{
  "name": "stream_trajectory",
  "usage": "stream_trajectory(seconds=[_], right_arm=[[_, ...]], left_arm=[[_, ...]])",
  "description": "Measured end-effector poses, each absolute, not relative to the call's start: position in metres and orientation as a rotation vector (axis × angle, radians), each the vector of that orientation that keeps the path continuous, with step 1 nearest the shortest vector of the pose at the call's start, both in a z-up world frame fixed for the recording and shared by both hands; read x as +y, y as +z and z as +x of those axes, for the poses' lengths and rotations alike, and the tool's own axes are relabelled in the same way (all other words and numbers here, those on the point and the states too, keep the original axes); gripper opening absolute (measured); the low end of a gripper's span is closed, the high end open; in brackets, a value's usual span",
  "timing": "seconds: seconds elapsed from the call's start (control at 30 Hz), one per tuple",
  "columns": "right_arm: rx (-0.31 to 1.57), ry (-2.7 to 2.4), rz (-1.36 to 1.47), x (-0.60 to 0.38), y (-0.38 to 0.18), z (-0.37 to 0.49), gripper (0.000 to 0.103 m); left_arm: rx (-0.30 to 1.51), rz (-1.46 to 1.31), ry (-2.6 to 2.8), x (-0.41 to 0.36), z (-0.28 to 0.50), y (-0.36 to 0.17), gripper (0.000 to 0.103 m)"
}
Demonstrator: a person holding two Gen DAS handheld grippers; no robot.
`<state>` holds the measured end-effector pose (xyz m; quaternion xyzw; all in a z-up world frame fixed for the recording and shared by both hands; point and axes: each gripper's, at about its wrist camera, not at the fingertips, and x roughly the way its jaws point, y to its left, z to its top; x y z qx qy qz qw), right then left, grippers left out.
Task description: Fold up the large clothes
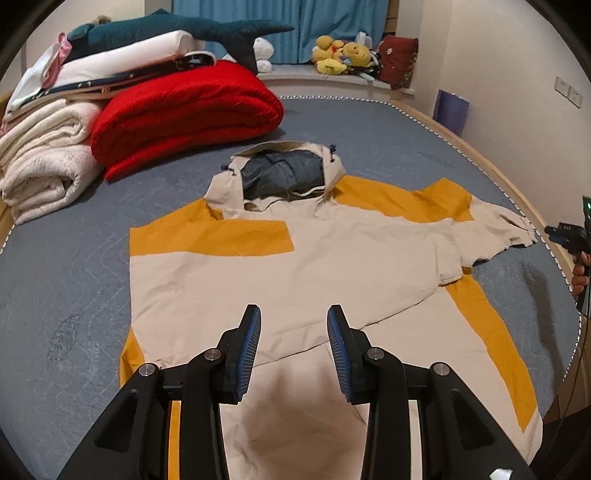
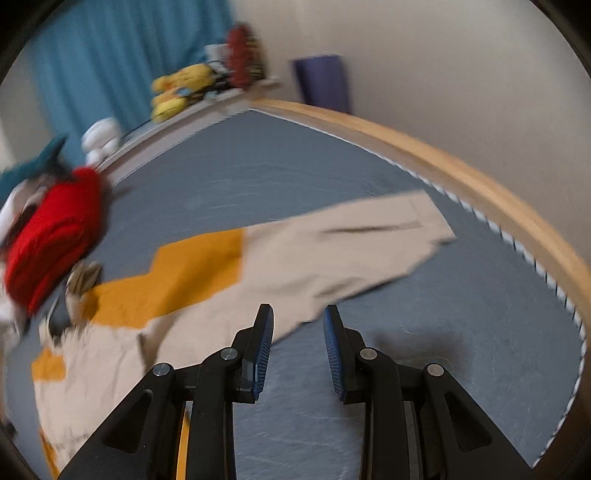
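Observation:
A beige and mustard hooded jacket (image 1: 295, 258) lies flat on the grey bed cover, its hood toward the far end. One sleeve is folded across its chest; the other sleeve (image 2: 332, 243) stretches out to the right over the cover. My left gripper (image 1: 294, 314) hovers above the jacket's lower half, open, with nothing between its blue pads. My right gripper (image 2: 298, 315) hangs open above the sleeve's near edge and the cover, also holding nothing; that view is blurred by motion. The right gripper's body and a hand (image 1: 580, 273) show at the bed's right edge.
A folded red quilt (image 1: 184, 114) and stacked white blankets (image 1: 44, 158) sit at the bed's far left, under a teal plush shark (image 1: 177, 29). Plush toys (image 1: 340, 55) line the window ledge. A wooden bed rail (image 2: 480, 188) runs along the right side.

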<state>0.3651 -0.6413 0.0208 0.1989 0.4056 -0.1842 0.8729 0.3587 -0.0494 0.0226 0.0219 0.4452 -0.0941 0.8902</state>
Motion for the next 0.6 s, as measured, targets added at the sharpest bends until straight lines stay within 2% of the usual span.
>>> stream_trajectory(seconds=[0.23,0.6], right_arm=[[0.886,-0.498,0.602,-0.724,-0.04,0.372,0.036],[0.837,-0.452,0.835,-0.762,-0.097,0.393,0.039]], left_arm=[[0.985,-0.025,-0.19,-0.044,0.373,0.003,0.035],[1.013,-0.012,-0.181,-0.054,0.384,-0.014,0.035]])
